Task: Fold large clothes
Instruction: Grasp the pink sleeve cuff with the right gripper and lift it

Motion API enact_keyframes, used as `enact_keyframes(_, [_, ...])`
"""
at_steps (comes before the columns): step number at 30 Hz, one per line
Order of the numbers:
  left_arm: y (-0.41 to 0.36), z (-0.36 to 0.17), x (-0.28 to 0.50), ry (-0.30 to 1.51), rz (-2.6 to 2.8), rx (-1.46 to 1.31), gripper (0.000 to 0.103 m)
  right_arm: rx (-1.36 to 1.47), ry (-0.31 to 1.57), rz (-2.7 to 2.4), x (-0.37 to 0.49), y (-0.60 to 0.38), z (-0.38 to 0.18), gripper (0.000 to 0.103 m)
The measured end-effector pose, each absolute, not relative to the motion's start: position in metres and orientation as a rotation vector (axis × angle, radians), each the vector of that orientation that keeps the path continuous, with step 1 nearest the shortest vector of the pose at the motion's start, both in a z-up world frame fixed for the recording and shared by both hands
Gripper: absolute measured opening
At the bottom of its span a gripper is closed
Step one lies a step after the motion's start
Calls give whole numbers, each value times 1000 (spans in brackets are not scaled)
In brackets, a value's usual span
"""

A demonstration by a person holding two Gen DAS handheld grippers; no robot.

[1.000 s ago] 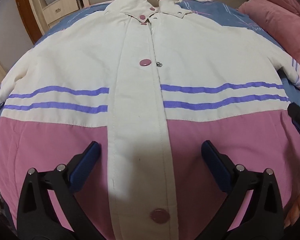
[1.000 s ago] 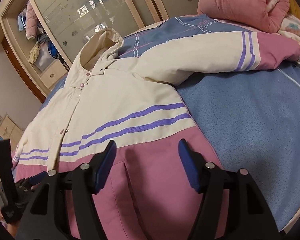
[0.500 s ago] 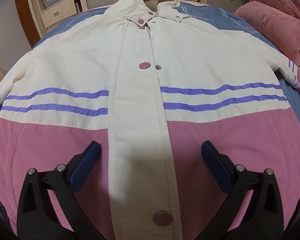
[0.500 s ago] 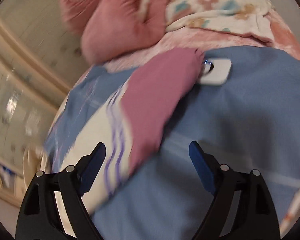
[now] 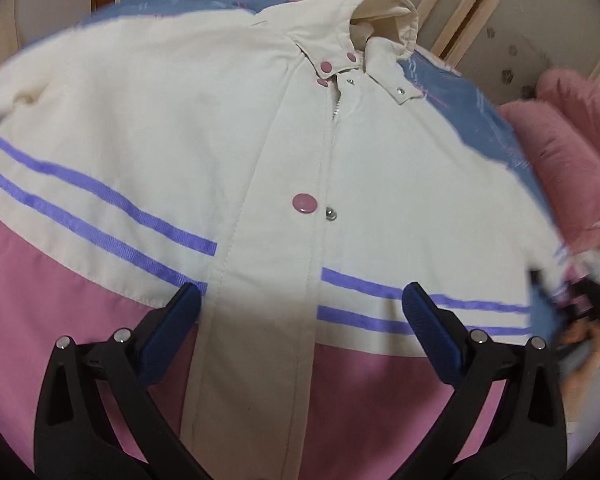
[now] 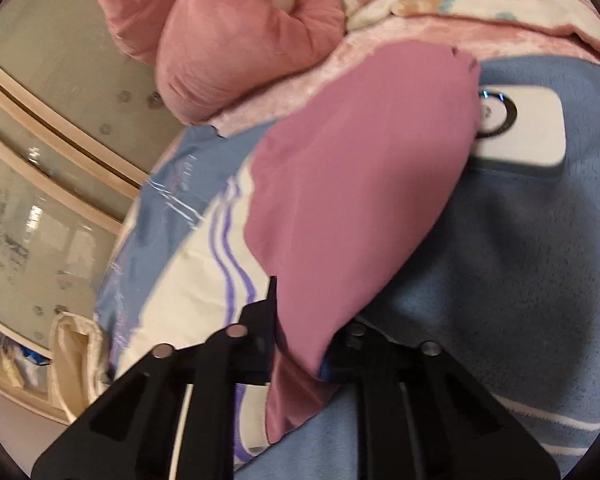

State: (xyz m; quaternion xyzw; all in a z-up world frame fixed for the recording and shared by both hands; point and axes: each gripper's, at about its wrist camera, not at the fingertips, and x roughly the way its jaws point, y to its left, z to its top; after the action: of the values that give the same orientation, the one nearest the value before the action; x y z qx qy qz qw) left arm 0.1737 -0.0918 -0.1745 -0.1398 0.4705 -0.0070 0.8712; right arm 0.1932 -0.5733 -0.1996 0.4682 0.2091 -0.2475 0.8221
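Left wrist view: the jacket (image 5: 260, 168) is seen spread front-up on the blue bedspread (image 5: 472, 108), with one sleeve gripped at the right.

The left gripper (image 5: 300, 308) is held above the jacket's near half, angled forward and down, its jaws spread wide with nothing between them; the placket is framed between the blue pads (image 5: 172, 328). The jacket's long axis is laid near to far, the collar (image 5: 384, 16) pointed far and slightly right, the pink hem nearest. In the right wrist view, the right gripper (image 6: 300, 344) is clenched on the sleeve (image 6: 356, 200), whose pink cuff end is stretched far and right from the jaws. The cuff tip is seen lying over the edge of a white device (image 6: 528, 128). A pink quilt (image 6: 236, 36) is bunched at the far side.
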Motion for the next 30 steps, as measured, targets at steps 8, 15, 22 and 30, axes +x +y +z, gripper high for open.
enact_keyframes(8, [-127,-182,172,946,127,-40,101,683,296,-114,202,-467,-105,12])
enact_keyframes(15, [-60,-165,172,900,130,-428,101,237,542,356,237,-281,-112,17])
enact_keyframes(22, [-28,-161,178,865,144,-582,101,125,545,465,221,-234,-115,57])
enact_keyframes(30, [-55,-157,178,853,61,-540,101,487,450,208,234,-322,-109,66])
